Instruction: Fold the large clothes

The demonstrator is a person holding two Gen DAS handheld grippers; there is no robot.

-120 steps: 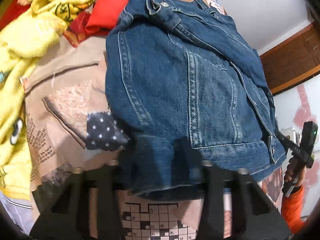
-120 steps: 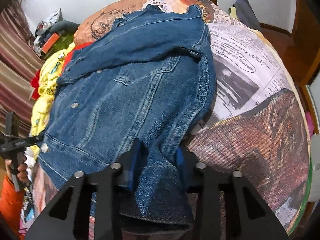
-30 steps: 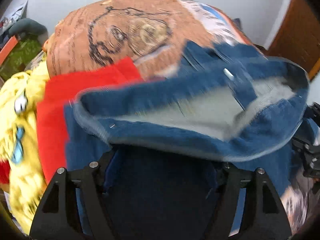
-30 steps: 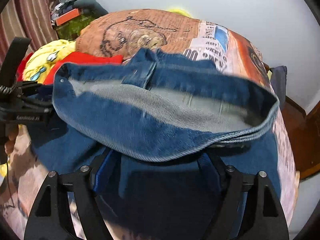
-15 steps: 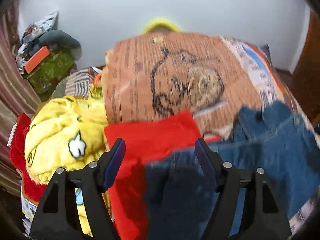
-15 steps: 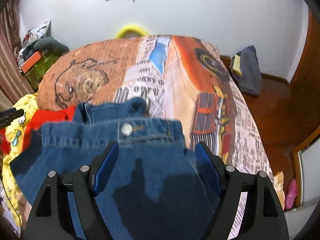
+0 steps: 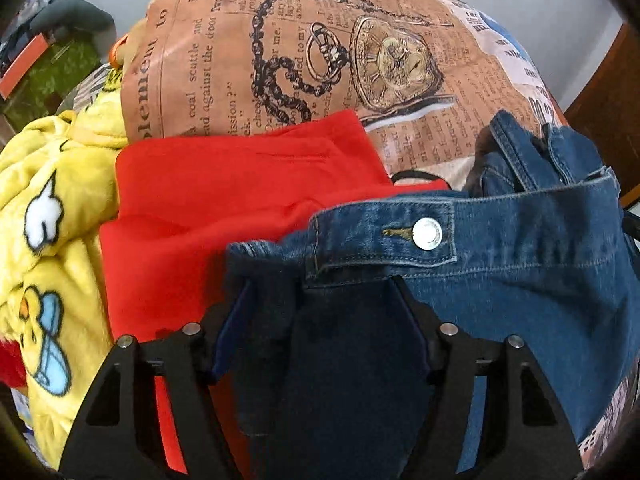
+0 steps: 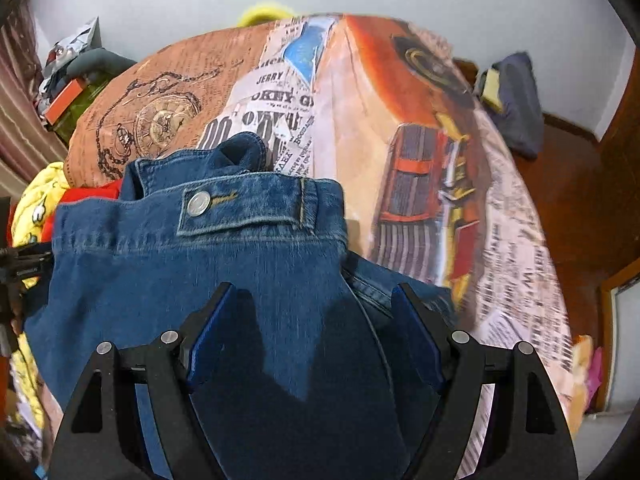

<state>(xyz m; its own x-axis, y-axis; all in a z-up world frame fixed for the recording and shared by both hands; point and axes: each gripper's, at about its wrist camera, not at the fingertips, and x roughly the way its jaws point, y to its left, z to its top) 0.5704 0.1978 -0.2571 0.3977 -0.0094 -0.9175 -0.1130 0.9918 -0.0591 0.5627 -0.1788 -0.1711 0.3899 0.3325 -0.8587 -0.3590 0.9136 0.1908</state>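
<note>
Left tongs (image 7: 320,292) closing, right tongs (image 8: 312,296) released over denim jacket (image 8: 240,264), red garment (image 7: 224,208) beside

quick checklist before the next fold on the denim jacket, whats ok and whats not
1. Denim jacket folded over, waistband tab and button on top: ok.
2. Left gripper free of the denim: cannot tell; its jaws are closing with dark denim between them.
3. Right gripper free: ok, jaws apart above flat denim.
4. Jacket apart from the red garment: not ok, its left edge overlaps the red cloth.
5. Bare bedspread to the jacket's right for shifting it: ok.
6. Collar tucked flat: not ok, it bunches up behind the fold.
</note>
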